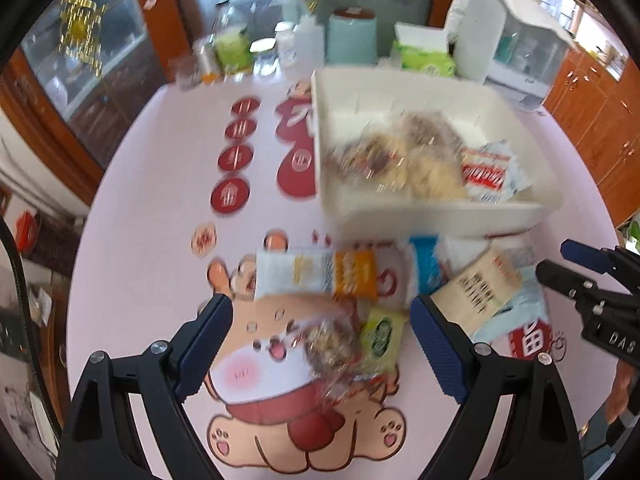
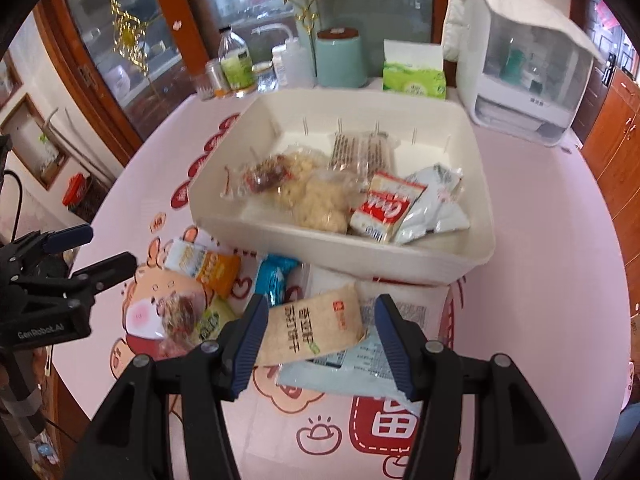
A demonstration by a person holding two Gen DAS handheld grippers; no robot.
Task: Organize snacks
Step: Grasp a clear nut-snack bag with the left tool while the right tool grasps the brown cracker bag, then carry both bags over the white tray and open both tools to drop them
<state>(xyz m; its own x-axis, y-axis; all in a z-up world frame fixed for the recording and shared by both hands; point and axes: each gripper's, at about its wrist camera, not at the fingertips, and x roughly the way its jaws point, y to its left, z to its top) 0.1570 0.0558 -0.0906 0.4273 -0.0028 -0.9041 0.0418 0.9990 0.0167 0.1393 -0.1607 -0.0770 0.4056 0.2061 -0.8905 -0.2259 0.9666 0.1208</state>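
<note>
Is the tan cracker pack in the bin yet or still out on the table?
Out. The tan pack lies on the table in front of the white bin, between the open right gripper fingers, not yet gripped.

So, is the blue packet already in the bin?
No. The blue packet lies on the table in front of the bin, outside its near wall.

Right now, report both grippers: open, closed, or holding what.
Left gripper: open, holding nothing, above the clear-wrapped snack and green packet.
Right gripper: open, holding nothing; the beige biscuit packet lies between its jaws, not gripped.
</note>
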